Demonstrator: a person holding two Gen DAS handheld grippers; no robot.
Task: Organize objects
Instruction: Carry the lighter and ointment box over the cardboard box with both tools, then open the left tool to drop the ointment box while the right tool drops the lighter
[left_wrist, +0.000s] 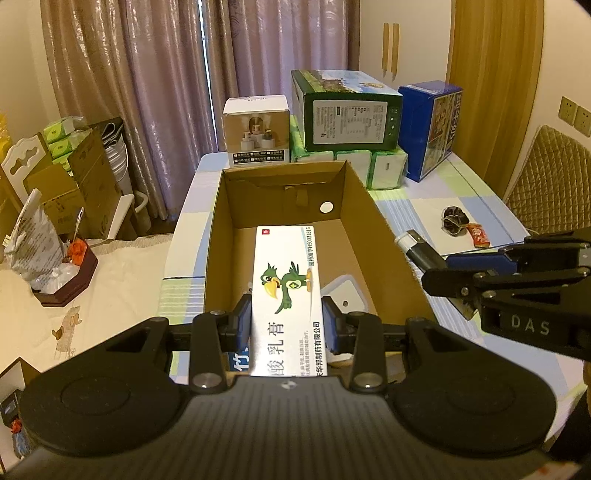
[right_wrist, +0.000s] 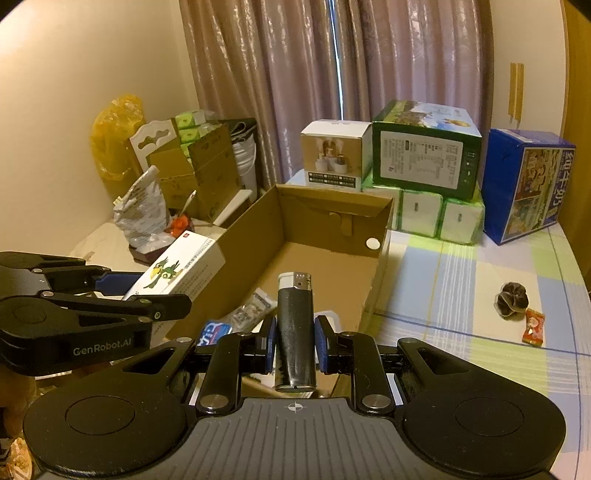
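Left tool (left_wrist: 286, 325) clamped on the sides of the ointment box (left_wrist: 286, 291), held above the near end of the carton (left_wrist: 221, 236). Right tool (right_wrist: 294, 345) pinched on the black lighter (right_wrist: 295, 332), raised at the carton's near right corner. Inside the carton, below both: small packets and a white item. Right of the carton, on the bench (right_wrist: 461, 295): dark scrunchie (right_wrist: 511, 299) and candy (right_wrist: 533, 327), still loose. Risks: tools close together, likely to knock; box liable to tip onto the packets if dropped high.

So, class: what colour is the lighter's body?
Black, with a silver top; clearest in the right wrist view.
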